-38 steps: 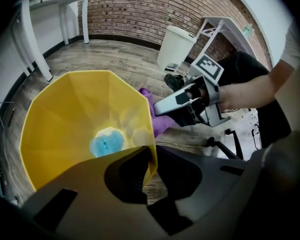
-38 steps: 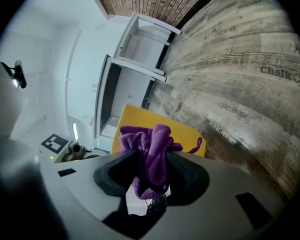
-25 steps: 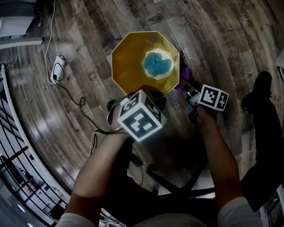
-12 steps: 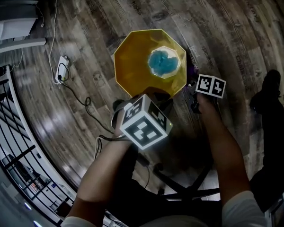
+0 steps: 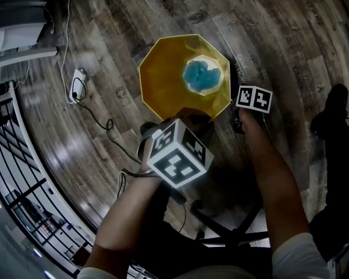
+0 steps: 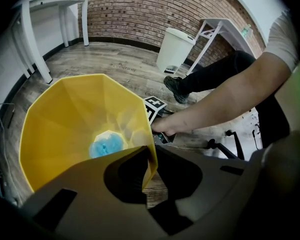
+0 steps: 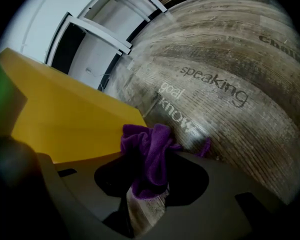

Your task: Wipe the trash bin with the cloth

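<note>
Yellow, smooth and faceted with an eight-sided rim, the trash bin (image 5: pixel 163 74) stands upright on the wood-plank floor (image 5: pixel 267 34), mouth up. The left gripper (image 6: pixel 149 170) is nearly closed, pinching the bin's near rim. The right gripper (image 7: pixel 147 186) clamps a fuzzy purple cloth (image 7: pixel 151 151) just beside the bin's outer wall.

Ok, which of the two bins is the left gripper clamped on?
The yellow bin, its rim pinched between the left gripper's jaws. The white bin stands apart, farther off near the brick wall.
</note>
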Demonstrator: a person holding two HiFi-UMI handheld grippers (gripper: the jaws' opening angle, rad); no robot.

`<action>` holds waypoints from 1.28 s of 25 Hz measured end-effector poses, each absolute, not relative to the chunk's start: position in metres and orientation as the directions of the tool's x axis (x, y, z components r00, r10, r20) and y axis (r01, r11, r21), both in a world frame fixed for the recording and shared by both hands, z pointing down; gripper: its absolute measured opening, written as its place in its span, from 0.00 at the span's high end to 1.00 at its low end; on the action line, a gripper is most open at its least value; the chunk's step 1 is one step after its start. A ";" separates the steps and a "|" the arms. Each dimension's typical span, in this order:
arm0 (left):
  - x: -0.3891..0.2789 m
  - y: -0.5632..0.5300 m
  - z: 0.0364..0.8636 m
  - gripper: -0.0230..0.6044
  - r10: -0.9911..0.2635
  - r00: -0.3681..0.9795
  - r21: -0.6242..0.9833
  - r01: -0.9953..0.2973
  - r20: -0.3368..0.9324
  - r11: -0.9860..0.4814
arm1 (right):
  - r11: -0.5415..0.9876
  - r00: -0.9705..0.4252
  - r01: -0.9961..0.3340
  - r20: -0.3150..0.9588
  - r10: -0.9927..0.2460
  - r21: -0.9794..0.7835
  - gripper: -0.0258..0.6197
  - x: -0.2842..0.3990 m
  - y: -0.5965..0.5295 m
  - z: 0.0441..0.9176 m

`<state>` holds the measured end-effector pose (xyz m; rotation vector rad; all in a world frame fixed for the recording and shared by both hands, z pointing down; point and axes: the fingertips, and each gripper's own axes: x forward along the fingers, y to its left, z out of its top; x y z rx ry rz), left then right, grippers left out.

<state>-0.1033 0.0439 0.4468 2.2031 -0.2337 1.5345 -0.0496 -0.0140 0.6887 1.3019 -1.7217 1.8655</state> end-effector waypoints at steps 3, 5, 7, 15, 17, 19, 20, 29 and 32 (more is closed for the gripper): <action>-0.111 0.045 0.444 0.89 0.071 0.356 0.192 -0.317 0.932 -0.929 | -0.245 -0.542 -0.734 0.764 -0.352 -0.634 0.71 -0.050 -0.010 0.684; -0.119 0.044 0.439 0.82 0.024 0.329 0.115 -0.262 0.944 -0.958 | -0.233 -0.548 -0.730 0.754 -0.362 -0.643 0.71 -0.047 -0.008 0.676; -0.127 0.038 0.433 0.74 -0.035 0.307 0.035 -0.219 0.951 -0.975 | -0.225 -0.564 -0.710 0.730 -0.387 -0.668 0.71 -0.042 -0.005 0.664; -0.162 0.054 0.454 0.70 0.051 0.145 0.072 -0.140 0.988 -0.987 | -0.214 -0.625 -0.606 0.625 -0.468 -0.766 0.71 -0.025 0.028 0.598; -0.171 0.054 0.460 0.70 0.049 0.111 0.065 -0.147 0.993 -0.987 | -0.202 -0.641 -0.574 0.590 -0.491 -0.793 0.71 -0.023 0.034 0.582; -0.173 0.051 0.465 0.70 0.041 0.100 0.057 -0.168 0.994 -0.984 | -0.200 -0.656 -0.528 0.546 -0.521 -0.825 0.71 -0.022 0.038 0.568; -0.172 0.049 0.466 0.72 0.035 0.096 0.052 -0.177 0.995 -0.983 | -0.200 -0.663 -0.503 0.524 -0.534 -0.841 0.71 -0.023 0.039 0.561; -0.158 0.046 0.465 0.87 0.117 0.128 0.155 -0.346 0.985 -0.925 | -0.111 -0.723 -0.377 0.367 -0.585 -0.919 0.71 -0.034 0.035 0.508; -0.152 0.046 0.465 0.87 0.138 0.139 0.183 -0.390 0.981 -0.903 | -0.039 -0.740 -0.343 0.295 -0.605 -0.939 0.71 -0.037 0.027 0.483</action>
